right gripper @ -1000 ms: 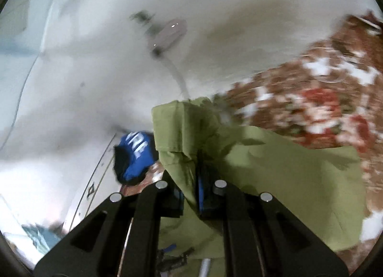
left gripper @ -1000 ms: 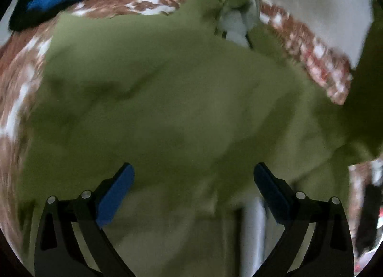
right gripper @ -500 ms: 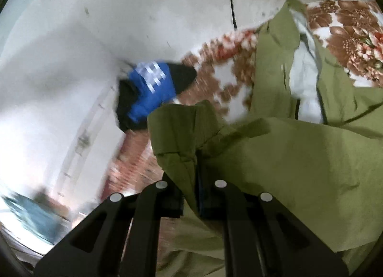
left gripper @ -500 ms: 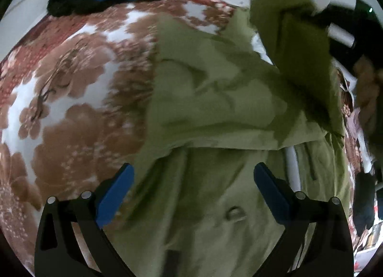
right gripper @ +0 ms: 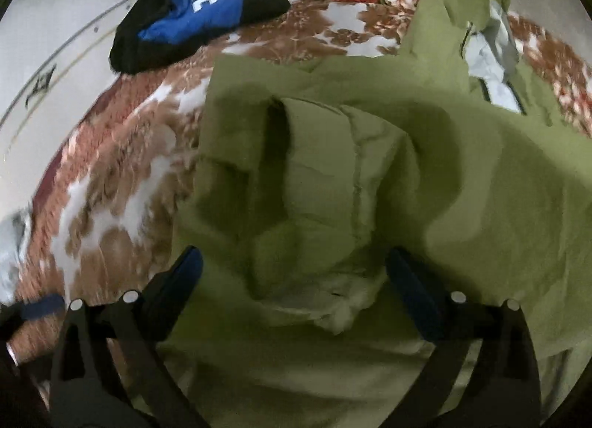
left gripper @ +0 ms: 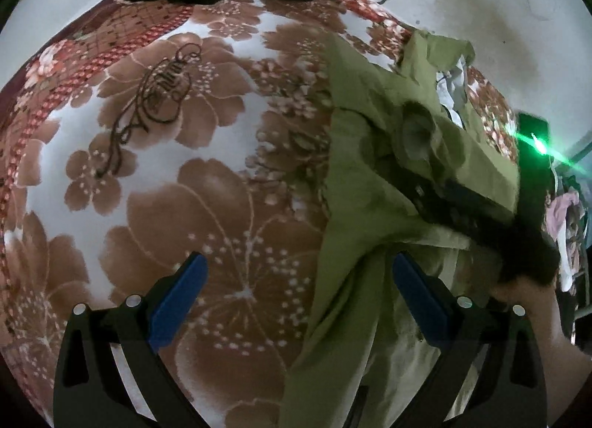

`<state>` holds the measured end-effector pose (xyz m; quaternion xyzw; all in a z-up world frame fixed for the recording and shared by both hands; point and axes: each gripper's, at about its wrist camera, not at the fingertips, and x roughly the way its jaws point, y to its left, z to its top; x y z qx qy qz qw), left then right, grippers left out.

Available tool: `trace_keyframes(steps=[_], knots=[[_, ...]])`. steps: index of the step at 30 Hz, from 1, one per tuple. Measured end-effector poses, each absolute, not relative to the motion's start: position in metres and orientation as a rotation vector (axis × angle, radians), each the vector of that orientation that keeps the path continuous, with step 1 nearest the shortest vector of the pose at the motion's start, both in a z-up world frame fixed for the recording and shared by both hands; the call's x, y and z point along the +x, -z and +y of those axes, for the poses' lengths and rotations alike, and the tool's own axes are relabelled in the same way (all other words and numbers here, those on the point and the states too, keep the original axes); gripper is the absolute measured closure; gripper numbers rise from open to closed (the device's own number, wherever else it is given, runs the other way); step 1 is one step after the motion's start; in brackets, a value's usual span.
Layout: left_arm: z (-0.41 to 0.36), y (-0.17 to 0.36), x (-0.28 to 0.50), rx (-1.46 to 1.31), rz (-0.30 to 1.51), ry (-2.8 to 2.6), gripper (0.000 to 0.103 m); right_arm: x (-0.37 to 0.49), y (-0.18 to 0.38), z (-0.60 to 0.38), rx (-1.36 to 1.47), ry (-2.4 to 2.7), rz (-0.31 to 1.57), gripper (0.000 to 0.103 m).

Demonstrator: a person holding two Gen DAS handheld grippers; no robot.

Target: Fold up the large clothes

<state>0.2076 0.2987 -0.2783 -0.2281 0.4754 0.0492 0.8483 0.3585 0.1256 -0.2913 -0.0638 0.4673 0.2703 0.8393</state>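
Spreading wide and gripping nothing, your left gripper (left gripper: 296, 302) hovers over the floral blanket (left gripper: 177, 176) at the green garment's (left gripper: 373, 213) edge. Your right gripper (right gripper: 294, 291) fingers also stand wide apart, empty, above a folded-over bunch of that garment. A blue-and-black garment (right gripper: 192, 17) lies well apart at the blanket's far end.

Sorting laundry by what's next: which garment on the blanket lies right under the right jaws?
The green garment, spread directly beneath the open right gripper. The blue and black garment lies bunched at the blanket's far edge.
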Motion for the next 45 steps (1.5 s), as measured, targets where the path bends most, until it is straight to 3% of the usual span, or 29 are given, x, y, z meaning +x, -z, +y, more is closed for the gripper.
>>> trace_keyframes(steps=[6, 11, 20, 26, 30, 39, 45], knots=[[0.268, 0.245, 0.231, -0.424, 0.956, -0.066, 0.005, 0.351, 0.235, 0.076, -0.153, -0.583, 0.912, 0.005], [0.196, 0.208, 0.292, -0.234, 0.902, 0.026, 0.005, 0.386, 0.2, 0.002, -0.221, -0.375, 0.841, 0.005], [0.095, 0.239, 0.399, -0.059, 1.002, 0.136, 0.005, 0.48, 0.245, -0.112, -0.317, -0.118, 0.91, 0.005], [0.1, 0.304, 0.428, -0.085, 1.146, 0.085, 0.005, 0.495, 0.281, -0.153, -0.292, -0.098, 0.967, 0.005], [0.108, 0.317, 0.427, -0.043, 1.148, 0.104, 0.005, 0.501, 0.299, -0.175, -0.278, -0.095, 0.974, 0.005], [0.1, 0.313, 0.413, 0.143, 1.117, 0.175, 0.005, 0.5, 0.314, -0.212, -0.282, -0.083, 0.989, 0.005], [0.114, 0.25, 0.397, 0.182, 0.996, 0.151, 0.005, 0.496, 0.281, -0.232, -0.211, -0.066, 1.02, 0.005]])
